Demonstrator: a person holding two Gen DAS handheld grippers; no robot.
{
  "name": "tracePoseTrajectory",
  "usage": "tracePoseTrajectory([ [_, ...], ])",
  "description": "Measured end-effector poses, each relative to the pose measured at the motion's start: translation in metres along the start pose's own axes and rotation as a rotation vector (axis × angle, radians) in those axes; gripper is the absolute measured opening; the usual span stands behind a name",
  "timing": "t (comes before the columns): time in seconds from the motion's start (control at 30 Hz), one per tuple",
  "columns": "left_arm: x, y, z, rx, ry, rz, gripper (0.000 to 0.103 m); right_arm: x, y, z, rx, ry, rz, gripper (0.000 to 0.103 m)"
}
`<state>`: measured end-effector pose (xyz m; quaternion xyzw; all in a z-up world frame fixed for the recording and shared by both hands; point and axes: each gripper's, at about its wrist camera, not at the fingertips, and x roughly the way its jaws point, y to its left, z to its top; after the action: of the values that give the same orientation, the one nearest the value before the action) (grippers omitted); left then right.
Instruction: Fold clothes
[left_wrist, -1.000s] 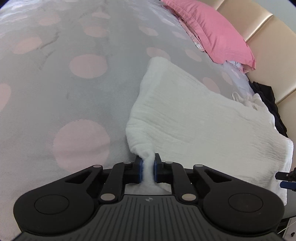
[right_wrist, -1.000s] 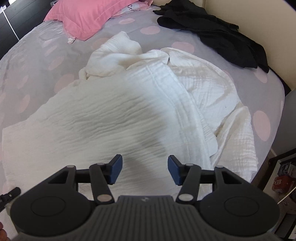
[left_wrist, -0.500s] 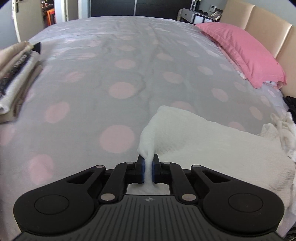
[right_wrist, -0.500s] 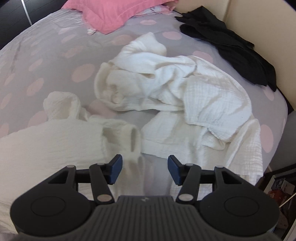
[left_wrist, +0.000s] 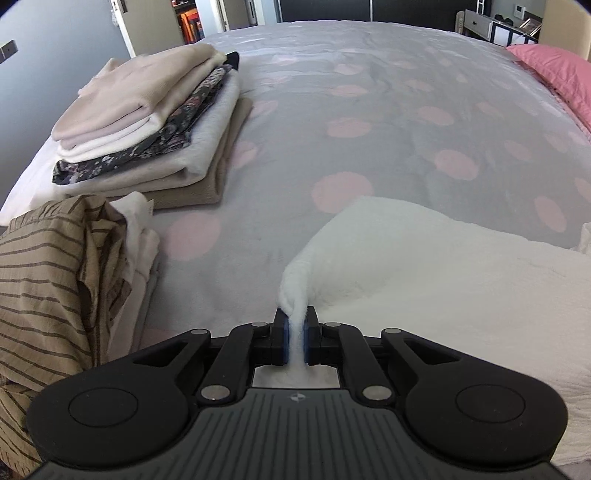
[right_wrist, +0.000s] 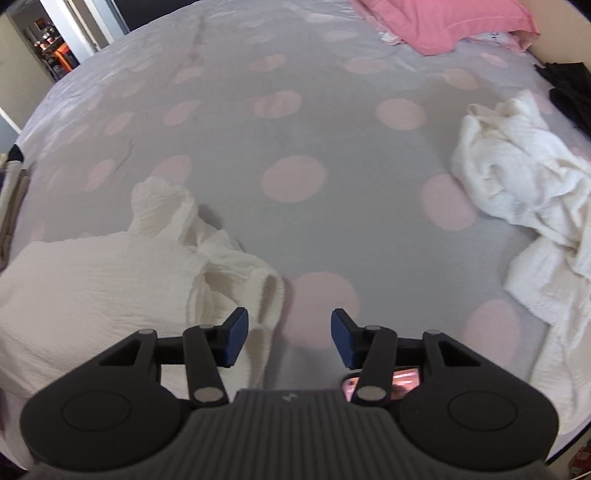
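A white crinkled garment (left_wrist: 443, 266) lies on the grey bedspread with pink dots (left_wrist: 369, 110). My left gripper (left_wrist: 295, 338) is shut on one corner of it, and the cloth bunches up between the blue pads. In the right wrist view the same white garment (right_wrist: 92, 280) fills the lower left, its far edge rumpled. My right gripper (right_wrist: 286, 338) hovers open just past that edge, with nothing between its fingers; a fold of the cloth sits near the left fingertip (right_wrist: 236, 332).
A stack of folded clothes (left_wrist: 147, 125) stands at the left. A striped brown garment (left_wrist: 48, 288) is heaped in front of it. A second crumpled white garment (right_wrist: 524, 192) lies at the right, a black garment (right_wrist: 569, 92) beyond it. A pink pillow (right_wrist: 443, 18) is at the head.
The left gripper has dragged the white garment's corner across the bed toward the folded stack. The right gripper has swung left, off the white pile, which now lies at its right.
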<state>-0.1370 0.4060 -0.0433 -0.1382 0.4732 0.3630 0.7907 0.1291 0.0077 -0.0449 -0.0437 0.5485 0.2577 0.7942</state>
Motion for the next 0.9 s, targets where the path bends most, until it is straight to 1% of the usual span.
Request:
tracePoseTrajectory([
  [0.07, 0.01, 0.009, -0.003, -0.016, 0.023, 0.005, 0.006, 0.004, 0.018, 0.0, -0.015, -0.005, 0.037, 0.052],
  [0.17, 0.014, 0.003, -0.009, 0.037, 0.009, 0.012, 0.009, 0.011, 0.03, 0.003, -0.015, 0.005, 0.069, 0.052],
  [0.23, 0.009, -0.002, -0.011, 0.059, -0.026, 0.027, 0.016, 0.016, 0.033, 0.005, -0.005, 0.017, 0.084, 0.052],
  [0.3, 0.0, -0.006, -0.012, 0.073, -0.061, 0.04, 0.018, 0.02, 0.037, 0.007, 0.005, 0.03, 0.1, 0.053],
  [0.4, -0.013, -0.012, -0.01, 0.085, -0.131, 0.067, 0.025, 0.026, 0.042, 0.01, 0.021, 0.049, 0.123, 0.053],
  [0.47, -0.024, -0.017, -0.007, 0.075, -0.186, 0.083, 0.026, 0.031, 0.045, 0.012, 0.031, 0.061, 0.139, 0.052],
  [0.5, -0.029, -0.019, -0.006, 0.067, -0.211, 0.088, 0.027, 0.033, 0.047, 0.013, 0.036, 0.067, 0.146, 0.049],
  [0.53, -0.035, -0.023, -0.004, 0.06, -0.233, 0.08, 0.029, 0.035, 0.048, 0.014, 0.041, 0.074, 0.154, 0.036],
  [0.57, -0.04, -0.028, -0.003, 0.056, -0.243, 0.051, 0.03, 0.037, 0.05, 0.015, 0.046, 0.08, 0.162, 0.031],
  [0.6, -0.045, -0.032, -0.002, 0.052, -0.248, 0.016, 0.03, 0.039, 0.052, 0.015, 0.051, 0.086, 0.17, 0.022],
  [0.7, -0.051, -0.051, 0.0, 0.057, -0.213, -0.156, 0.03, 0.046, 0.057, 0.018, 0.066, 0.105, 0.193, 0.009],
  [0.77, -0.053, -0.067, -0.002, 0.066, -0.177, -0.252, 0.03, 0.041, 0.066, 0.015, 0.03, 0.1, 0.222, 0.009],
  [0.8, -0.053, -0.076, -0.003, 0.078, -0.16, -0.283, 0.03, 0.038, 0.072, 0.013, -0.004, 0.092, 0.218, 0.009],
  [0.87, -0.052, -0.096, -0.007, 0.124, -0.144, -0.304, 0.03, 0.033, 0.086, 0.006, -0.077, 0.074, 0.198, 0.015],
  [0.9, -0.051, -0.105, -0.009, 0.152, -0.139, -0.308, 0.03, 0.03, 0.089, 0.005, -0.102, 0.055, 0.183, 0.023],
])
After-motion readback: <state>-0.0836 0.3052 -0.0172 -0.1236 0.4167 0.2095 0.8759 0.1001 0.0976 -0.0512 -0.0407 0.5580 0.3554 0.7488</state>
